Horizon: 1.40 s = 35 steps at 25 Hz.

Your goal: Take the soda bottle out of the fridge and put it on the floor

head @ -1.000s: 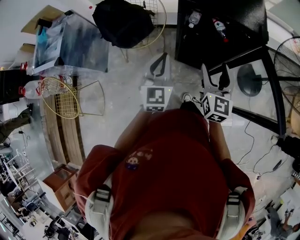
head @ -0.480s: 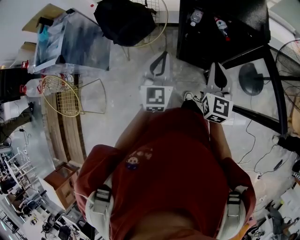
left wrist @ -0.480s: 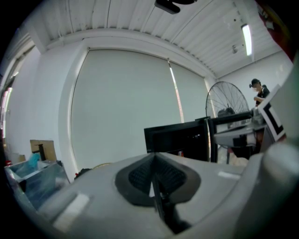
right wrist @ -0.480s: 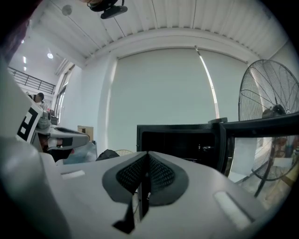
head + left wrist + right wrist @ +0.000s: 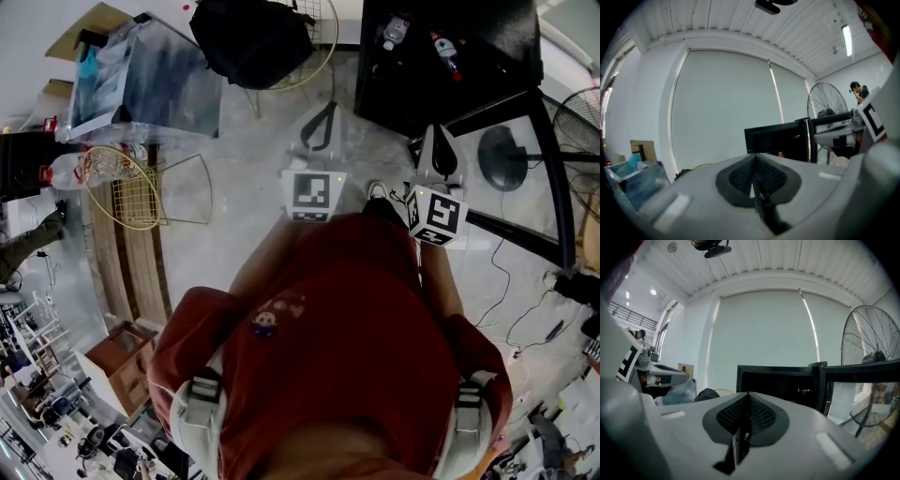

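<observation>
- The left tongs (image 5: 326,111) are held out in front of the person's red shirt (image 5: 347,328), above the grey floor (image 5: 244,197), with the marker cube (image 5: 312,194) at the near end.
- In the left gripper view the left tongs (image 5: 753,168) are seen closed, pad against pad, with nothing between them.
- The right tongs (image 5: 439,133) are held just beside the left ones, nearer the fridge, and their marker cube (image 5: 434,214) is turned at a slant.
- In the right gripper view the right tongs (image 5: 747,408) are likewise closed on nothing, the dark ribbed pads being pressed together.
- The black fridge (image 5: 450,70) is seen at the far right end of the floor, against the wall, with its door (image 5: 525,122) swung open to the right.
- The soda bottle (image 5: 443,52), marked by a red label, is found inside the open fridge, well apart from both tongs.
- A second, paler bottle (image 5: 391,31) is seen in the fridge, to the left of the soda bottle.
- The fridge (image 5: 783,380) is faced by the right tongs, and a standing fan (image 5: 874,357) is shown to its right.
- A black bag (image 5: 248,42) is rested on a gold wire chair at the far edge of the floor.
- A clear plastic box (image 5: 141,80) is set at the far left corner.
</observation>
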### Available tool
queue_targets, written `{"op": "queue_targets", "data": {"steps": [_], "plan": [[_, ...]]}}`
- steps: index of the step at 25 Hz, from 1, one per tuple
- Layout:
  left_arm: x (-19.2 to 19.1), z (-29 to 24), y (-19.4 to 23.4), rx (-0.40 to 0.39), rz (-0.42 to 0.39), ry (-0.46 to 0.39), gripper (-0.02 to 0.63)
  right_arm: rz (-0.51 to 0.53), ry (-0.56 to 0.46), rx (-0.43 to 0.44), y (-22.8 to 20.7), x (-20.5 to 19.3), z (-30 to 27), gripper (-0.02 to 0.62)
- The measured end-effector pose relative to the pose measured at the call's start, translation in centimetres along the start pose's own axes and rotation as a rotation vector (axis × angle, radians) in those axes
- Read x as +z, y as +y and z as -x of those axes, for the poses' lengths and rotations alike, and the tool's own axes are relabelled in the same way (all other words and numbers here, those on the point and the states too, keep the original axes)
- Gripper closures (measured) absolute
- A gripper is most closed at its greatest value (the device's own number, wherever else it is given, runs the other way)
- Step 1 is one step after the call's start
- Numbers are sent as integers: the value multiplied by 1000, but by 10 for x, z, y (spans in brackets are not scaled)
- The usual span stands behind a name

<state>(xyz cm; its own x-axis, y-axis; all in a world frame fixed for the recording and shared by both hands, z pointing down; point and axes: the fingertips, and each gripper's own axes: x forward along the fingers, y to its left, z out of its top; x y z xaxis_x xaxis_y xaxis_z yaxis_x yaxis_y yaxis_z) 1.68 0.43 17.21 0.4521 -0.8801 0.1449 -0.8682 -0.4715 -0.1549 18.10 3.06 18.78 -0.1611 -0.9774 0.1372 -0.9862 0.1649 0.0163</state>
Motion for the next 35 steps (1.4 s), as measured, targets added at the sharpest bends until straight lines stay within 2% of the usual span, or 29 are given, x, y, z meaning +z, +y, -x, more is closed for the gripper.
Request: {"op": "queue_targets", "data": {"steps": [20, 35], "plan": [[0, 0, -1, 1, 4, -8, 607, 28, -24, -29, -3, 6, 3, 594], [-5, 4, 8, 17, 4, -3, 606, 37, -8, -6, 6, 3, -3, 594]]}}
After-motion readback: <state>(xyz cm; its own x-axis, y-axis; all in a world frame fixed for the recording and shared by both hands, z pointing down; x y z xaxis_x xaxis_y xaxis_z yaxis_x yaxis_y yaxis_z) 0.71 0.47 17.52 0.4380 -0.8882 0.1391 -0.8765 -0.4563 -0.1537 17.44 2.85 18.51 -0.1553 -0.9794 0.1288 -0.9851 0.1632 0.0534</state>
